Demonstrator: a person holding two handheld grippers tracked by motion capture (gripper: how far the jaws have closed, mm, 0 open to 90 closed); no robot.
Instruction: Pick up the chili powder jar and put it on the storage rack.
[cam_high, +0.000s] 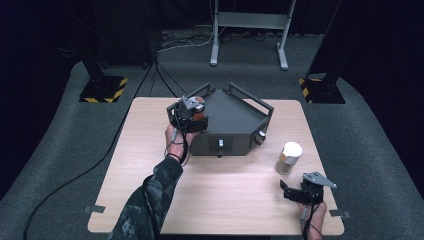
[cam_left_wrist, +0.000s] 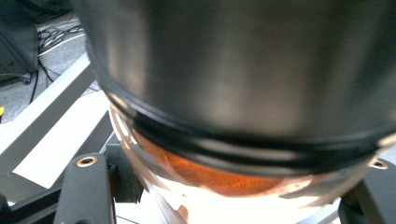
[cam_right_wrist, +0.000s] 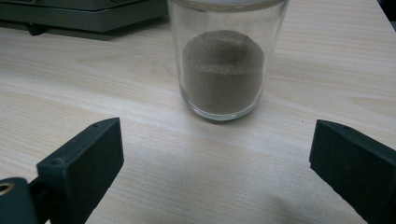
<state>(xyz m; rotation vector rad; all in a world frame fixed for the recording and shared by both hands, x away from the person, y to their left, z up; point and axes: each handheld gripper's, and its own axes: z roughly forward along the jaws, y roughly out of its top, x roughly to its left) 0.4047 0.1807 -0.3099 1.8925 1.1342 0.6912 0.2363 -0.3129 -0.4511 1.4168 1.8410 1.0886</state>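
Spice jar with orange powder (cam_high: 198, 111): held in my left gripper (cam_high: 192, 114), jaws clamped on it, raised over the near-left corner of the dark grey tray (cam_high: 235, 117) at the far middle of the table (cam_high: 215, 200). I judge the step in hand to be setting this jar into the tray. To do it well I would keep the grip firm, bring the jar clear of the tray's raised left rail (cam_high: 197, 91), lower it upright onto the flat floor of the tray, and part the jaws only once its base rests there, since a tilted release could tip it. Left gripper view: the jar (cam_left_wrist: 243, 93) sits hard against the lens, a dark metal cap above a black ring, orange powder (cam_left_wrist: 201, 175) behind the glass below, and the tray's rail (cam_left_wrist: 46, 119) to the left; the high view gives none of that detail, but it alone tells me where jar and tray lie on the table. Second jar, white lid, grey-brown powder (cam_high: 289, 157): stands on the table to the right of the tray, near its corner knob (cam_high: 260, 138). Right gripper (cam_high: 300, 192): at the near right edge, jaws wide apart, holding nothing, pointed at that second jar from a little way off. Right gripper view: shows the powder level in this jar (cam_right_wrist: 223, 70) and the bare wood between jaws and glass, which the high view leaves too small to read.
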